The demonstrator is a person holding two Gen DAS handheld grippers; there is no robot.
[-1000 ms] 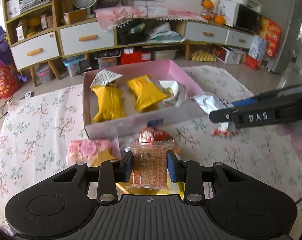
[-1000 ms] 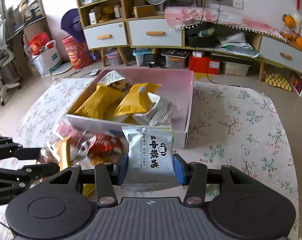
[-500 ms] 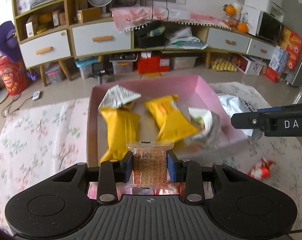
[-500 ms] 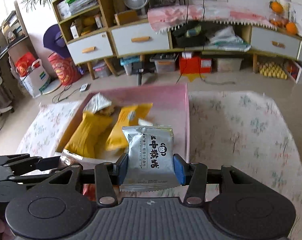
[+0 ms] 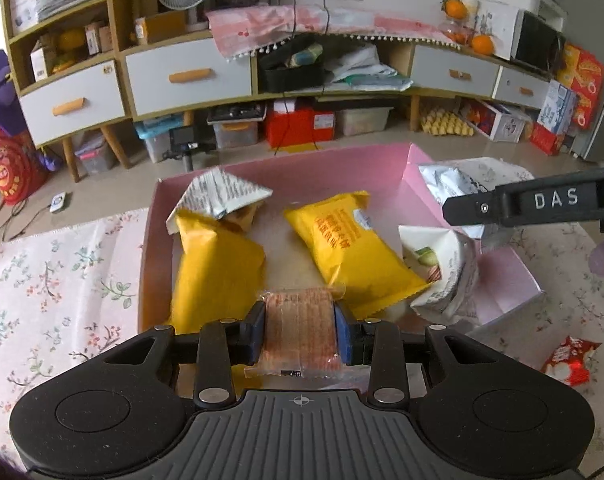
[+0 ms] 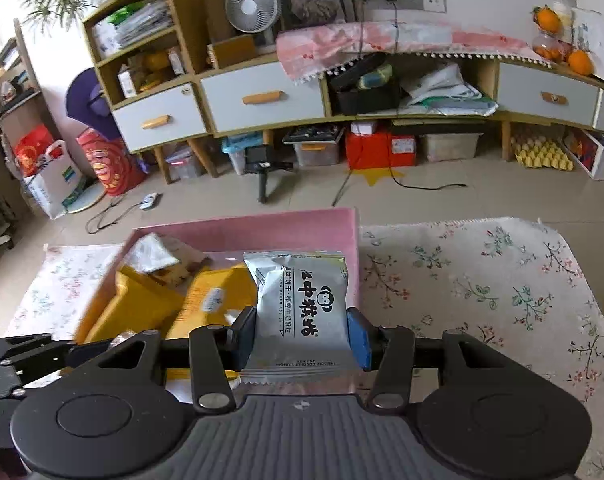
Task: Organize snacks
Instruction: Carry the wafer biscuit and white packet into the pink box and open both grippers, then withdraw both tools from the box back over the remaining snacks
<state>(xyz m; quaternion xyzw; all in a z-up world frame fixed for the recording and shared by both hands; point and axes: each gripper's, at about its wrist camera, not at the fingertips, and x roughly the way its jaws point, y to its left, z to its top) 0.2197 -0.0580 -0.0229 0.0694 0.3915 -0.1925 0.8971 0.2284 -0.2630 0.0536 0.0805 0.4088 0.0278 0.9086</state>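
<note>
Your left gripper (image 5: 300, 330) is pinching a clear packet of orange-brown crackers (image 5: 300, 330), its blue pads pressed on the packet's two sides. The packet hangs over the near end of the pink box (image 5: 321, 168), just ahead of your fingers. Beyond the fingertips lie two yellow bags, one to the left (image 5: 216, 268) and one to the right (image 5: 353, 248), with a folded white wrapper (image 5: 222, 196) past the left one and a crumpled silver-and-white bag (image 5: 447, 272) off to the right.

Only the left wrist view shows the red wrapper (image 5: 569, 362) lying on the flowered cloth (image 5: 54, 272), right of your fingers and outside the box. It also shows your other tool from the side, with "DAS" in white letters on its black arm.

Your right gripper (image 6: 300, 334) is clamped on a silver packet (image 6: 302, 308), which stands upright between the pads above the box's right end. Only this view shows its front: bold black Chinese characters around a small monkey face, and a line of small English print along the bottom edge, too small to read with certainty. In this view the box's far wall (image 6: 262, 228) lies just past the packet's top. The left tool's black frame shows at the lower left edge.
</note>
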